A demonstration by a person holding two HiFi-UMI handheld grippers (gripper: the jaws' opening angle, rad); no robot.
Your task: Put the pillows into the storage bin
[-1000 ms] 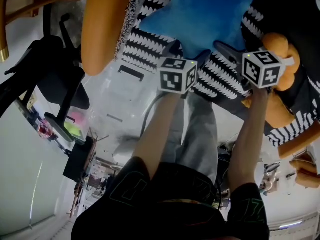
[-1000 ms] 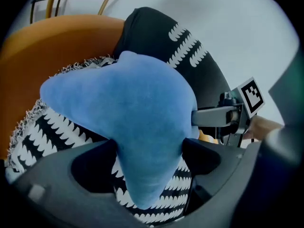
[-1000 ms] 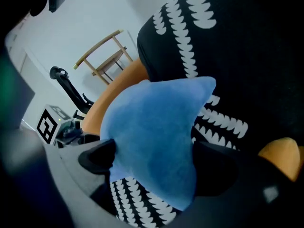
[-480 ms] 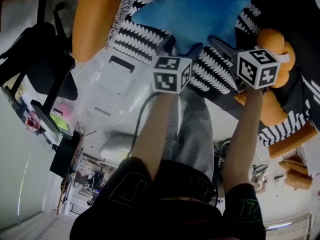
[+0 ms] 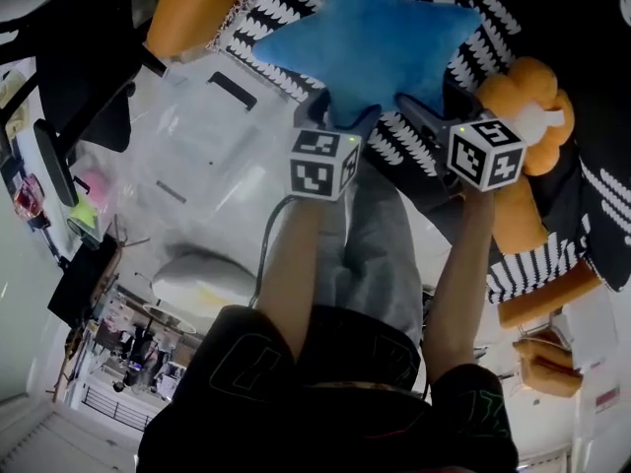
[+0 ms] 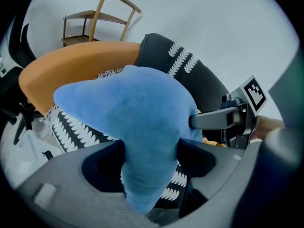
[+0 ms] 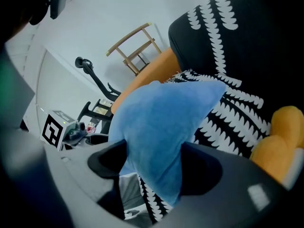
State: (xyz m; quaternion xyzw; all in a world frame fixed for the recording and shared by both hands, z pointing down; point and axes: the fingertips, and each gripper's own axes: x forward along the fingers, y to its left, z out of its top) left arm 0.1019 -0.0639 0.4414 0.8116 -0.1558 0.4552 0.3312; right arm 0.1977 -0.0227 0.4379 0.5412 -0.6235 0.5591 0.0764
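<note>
- The left gripper (image 5: 342,114) had one point of the blue star pillow (image 5: 370,37) between its jaws. They were closing, and both pads were pressed into the plush.
- The right gripper (image 5: 434,106) was clenching on a neighbouring point of the same pillow, its pads sunk into the fabric as well.
- The pillow sat in front of a black-and-white patterned cushion (image 5: 281,8). Whether it rested on it could not be told.
- An orange cushion (image 5: 192,3) lay along the patterned cushion's left edge, and an orange plush toy (image 5: 523,97) lay at the right.
- The clear storage bin (image 5: 192,136) stood left of the grippers, with the pillow outside it, beyond its far right corner.
</note>
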